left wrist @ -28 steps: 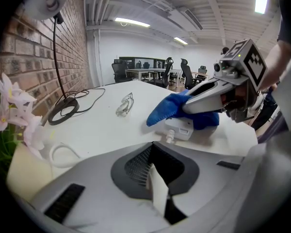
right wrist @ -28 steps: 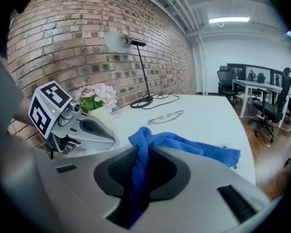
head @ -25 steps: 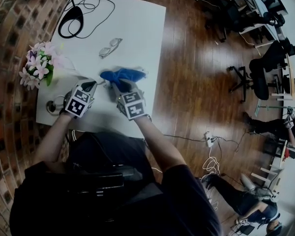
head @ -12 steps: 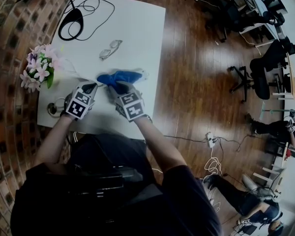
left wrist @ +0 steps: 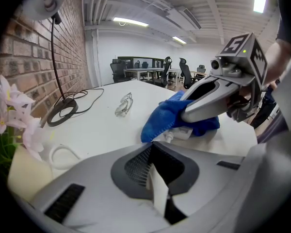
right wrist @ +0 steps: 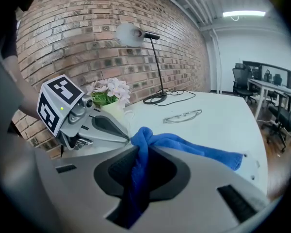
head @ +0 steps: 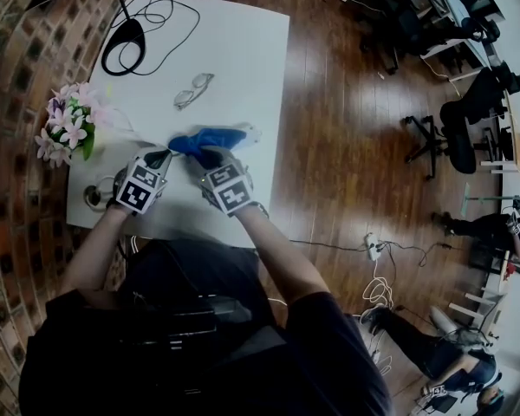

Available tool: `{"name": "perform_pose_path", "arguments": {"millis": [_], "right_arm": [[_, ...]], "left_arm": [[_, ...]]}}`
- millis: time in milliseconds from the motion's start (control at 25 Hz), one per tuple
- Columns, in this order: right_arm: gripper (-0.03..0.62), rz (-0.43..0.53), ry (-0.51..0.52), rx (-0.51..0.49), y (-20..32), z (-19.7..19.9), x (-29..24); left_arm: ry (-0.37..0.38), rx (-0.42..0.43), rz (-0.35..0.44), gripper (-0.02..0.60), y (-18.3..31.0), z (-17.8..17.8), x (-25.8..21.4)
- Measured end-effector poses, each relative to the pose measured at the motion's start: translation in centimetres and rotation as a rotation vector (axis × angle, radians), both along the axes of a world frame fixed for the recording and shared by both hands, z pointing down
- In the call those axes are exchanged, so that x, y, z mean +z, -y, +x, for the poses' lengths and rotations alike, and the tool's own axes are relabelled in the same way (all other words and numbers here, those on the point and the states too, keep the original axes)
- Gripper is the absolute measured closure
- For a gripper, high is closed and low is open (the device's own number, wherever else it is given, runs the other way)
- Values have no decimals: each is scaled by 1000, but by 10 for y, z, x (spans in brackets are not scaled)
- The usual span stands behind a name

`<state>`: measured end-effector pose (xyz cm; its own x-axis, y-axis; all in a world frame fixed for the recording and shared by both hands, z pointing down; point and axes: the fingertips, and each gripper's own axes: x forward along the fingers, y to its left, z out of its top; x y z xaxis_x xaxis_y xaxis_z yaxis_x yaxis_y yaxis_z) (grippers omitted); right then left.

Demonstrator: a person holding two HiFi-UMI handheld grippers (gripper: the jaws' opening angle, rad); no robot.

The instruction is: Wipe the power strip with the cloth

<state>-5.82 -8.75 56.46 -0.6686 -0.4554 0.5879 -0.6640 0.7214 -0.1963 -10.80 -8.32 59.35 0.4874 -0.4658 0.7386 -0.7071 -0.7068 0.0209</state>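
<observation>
A blue cloth lies bunched over a white power strip near the table's front. Only the strip's right end shows in the head view. My right gripper is shut on the cloth, which trails from its jaws across the strip. My left gripper sits just left of the cloth. Its jaws are shut on a thin white piece, which looks like the strip's cord. In the left gripper view the cloth covers the strip.
Clear glasses lie behind the cloth. A black lamp base with cable stands at the back left. A flower pot and a white cable coil are at the left edge. The table's right edge drops to wood floor.
My right gripper has turned slightly and drawn the cloth a little to the left over the strip. The left gripper has stayed put.
</observation>
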Motion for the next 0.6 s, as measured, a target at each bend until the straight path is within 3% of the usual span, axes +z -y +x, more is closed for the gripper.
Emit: {"name": "perform_pose_path", "arguments": {"millis": [400, 600], "right_arm": [[530, 49, -24, -138, -5, -2, 0], [531, 54, -6, -131, -3, 3, 0]], "left_arm": [[16, 16, -9, 568, -2, 0, 1], [27, 28, -13, 568, -1, 0, 1]]}}
